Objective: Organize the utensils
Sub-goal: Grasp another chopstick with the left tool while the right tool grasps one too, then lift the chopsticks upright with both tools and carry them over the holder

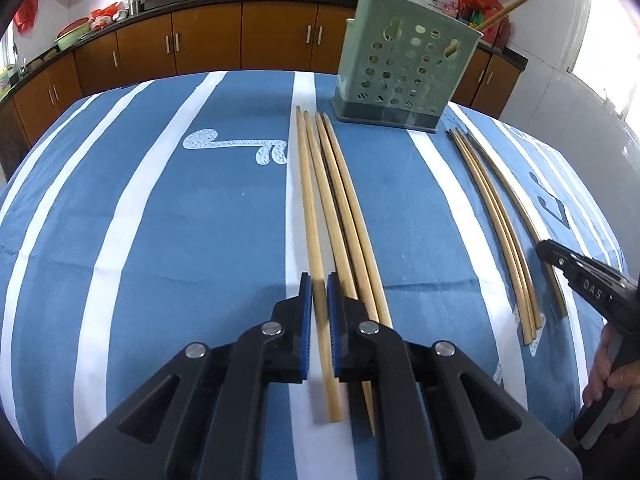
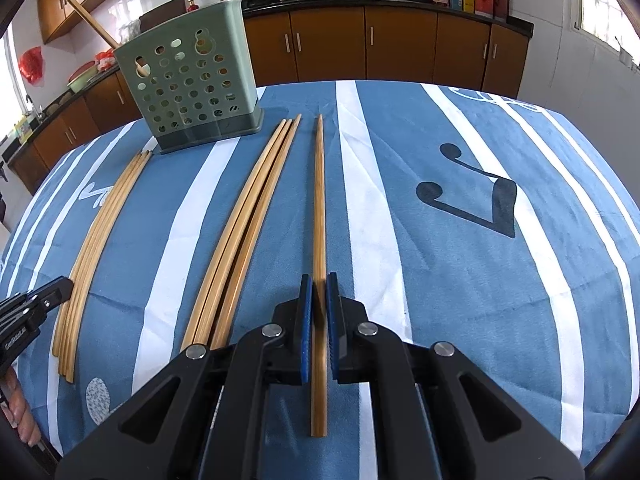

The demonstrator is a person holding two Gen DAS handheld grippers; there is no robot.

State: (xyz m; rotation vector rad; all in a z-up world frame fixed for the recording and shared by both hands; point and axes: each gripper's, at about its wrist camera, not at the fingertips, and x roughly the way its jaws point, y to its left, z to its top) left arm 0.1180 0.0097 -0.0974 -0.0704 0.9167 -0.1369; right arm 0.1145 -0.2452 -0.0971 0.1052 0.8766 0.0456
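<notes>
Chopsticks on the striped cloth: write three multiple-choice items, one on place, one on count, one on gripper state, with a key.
1. Where does the green perforated holder stand?
A. At the far edge of the cloth, beyond the chopstick tips
B. Between the two grippers
C. On the kitchen counter

2. How many chopsticks lie in the left group?
A. Two
B. Four
C. Six

3. How is the right gripper?
A. Wide open above the cloth
B. Shut on the lone chopstick
C. Shut on the holder's rim

Key: 1 A, the holder sits past the tips at the far end of the blue striped cloth; 2 B, four sticks show side by side; 3 B, the pads flank the single stick.
</notes>
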